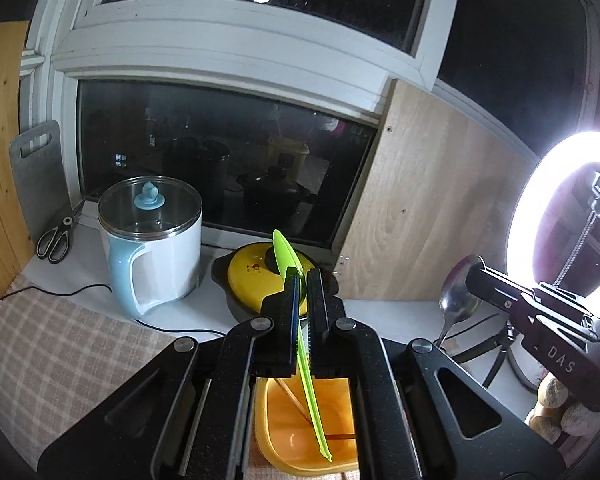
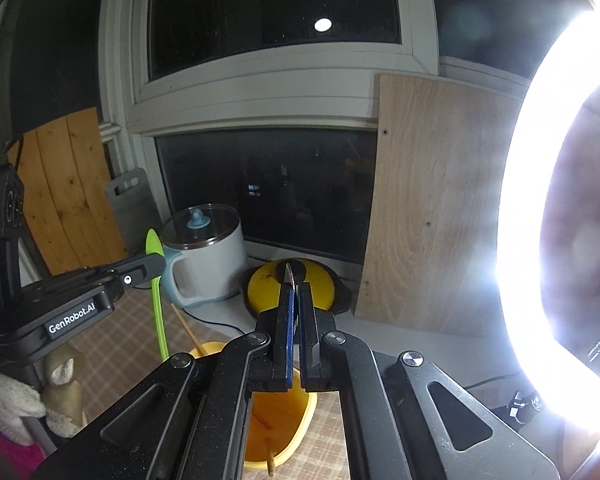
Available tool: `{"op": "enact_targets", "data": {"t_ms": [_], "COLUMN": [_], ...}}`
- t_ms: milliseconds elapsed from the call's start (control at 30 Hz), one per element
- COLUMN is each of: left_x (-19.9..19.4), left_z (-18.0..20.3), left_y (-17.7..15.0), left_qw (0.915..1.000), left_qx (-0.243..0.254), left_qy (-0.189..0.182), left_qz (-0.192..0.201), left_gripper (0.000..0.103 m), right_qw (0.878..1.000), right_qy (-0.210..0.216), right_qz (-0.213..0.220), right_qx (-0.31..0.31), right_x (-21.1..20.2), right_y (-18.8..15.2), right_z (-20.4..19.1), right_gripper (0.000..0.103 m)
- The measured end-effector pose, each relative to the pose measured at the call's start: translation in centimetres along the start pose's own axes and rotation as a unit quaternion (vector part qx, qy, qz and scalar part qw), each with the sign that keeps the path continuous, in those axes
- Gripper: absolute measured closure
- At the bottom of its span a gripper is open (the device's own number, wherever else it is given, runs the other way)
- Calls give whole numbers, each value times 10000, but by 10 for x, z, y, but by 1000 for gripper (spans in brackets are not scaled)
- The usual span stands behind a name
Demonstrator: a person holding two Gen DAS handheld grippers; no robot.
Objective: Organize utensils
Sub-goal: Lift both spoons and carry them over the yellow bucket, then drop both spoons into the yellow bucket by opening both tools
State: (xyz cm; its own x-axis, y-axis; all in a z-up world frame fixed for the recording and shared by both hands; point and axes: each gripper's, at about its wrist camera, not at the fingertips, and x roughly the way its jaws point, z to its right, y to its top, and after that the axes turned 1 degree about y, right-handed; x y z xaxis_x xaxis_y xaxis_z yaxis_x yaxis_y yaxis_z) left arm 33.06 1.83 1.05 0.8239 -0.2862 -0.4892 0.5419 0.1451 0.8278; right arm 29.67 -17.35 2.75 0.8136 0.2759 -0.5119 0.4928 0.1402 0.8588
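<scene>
Taking the orange container (image 1: 300,420) on the checked cloth as landmark, from left to right.

Left hand-held gripper (image 1: 304,280): clenched on a green plastic spoon (image 1: 286,254), held nearly upright directly above the container. The bowl end stands above the jaws; the handle tip hangs down into the container's mouth. In my judgement the spoon is light and somewhat flexible, with a smooth surface that could slide between the pads. The grip sits just below the bowl, so the long handle hangs free and may swing. A hold nearer mid-handle would steady it.

In the container: thin wooden sticks (image 2: 260,418), probably chopsticks, lying slanted.

Right hand-held gripper (image 2: 296,284): clenched on a metal spoon (image 1: 458,296), to the right of the container and above it. The left view shows the bowl uppermost and the handle hanging below. I judge it stiff, heavier than the plastic spoon, polished and slippery; a firm hold on the neck suits it.

Behind the container on the worktop (image 1: 396,320): a white kettle (image 1: 156,240) and a yellow-lidded pot (image 1: 252,276).
</scene>
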Motion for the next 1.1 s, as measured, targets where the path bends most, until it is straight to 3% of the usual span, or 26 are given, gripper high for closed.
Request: {"op": "enact_targets", "data": {"t_ms": [267, 700, 1100], "left_x": [21, 29, 28], "left_z": [-2, 8, 13], "left_y": [-19, -46, -61], "left_qw": [9997, 9977, 9959], "left_qx": [140, 301, 327], "left_qy": [95, -110, -134], "left_qz": [-182, -601, -827], "left_gripper": [102, 102, 102], "right_qw": [9993, 9947, 9912], "right_qy": [82, 432, 603], "right_qz": [-357, -923, -1155], "right_qx": [-74, 108, 248], "right_x": [24, 47, 46], "right_y": [-13, -32, -39], "right_z": [-1, 6, 8], "right_gripper": [103, 103, 100]}}
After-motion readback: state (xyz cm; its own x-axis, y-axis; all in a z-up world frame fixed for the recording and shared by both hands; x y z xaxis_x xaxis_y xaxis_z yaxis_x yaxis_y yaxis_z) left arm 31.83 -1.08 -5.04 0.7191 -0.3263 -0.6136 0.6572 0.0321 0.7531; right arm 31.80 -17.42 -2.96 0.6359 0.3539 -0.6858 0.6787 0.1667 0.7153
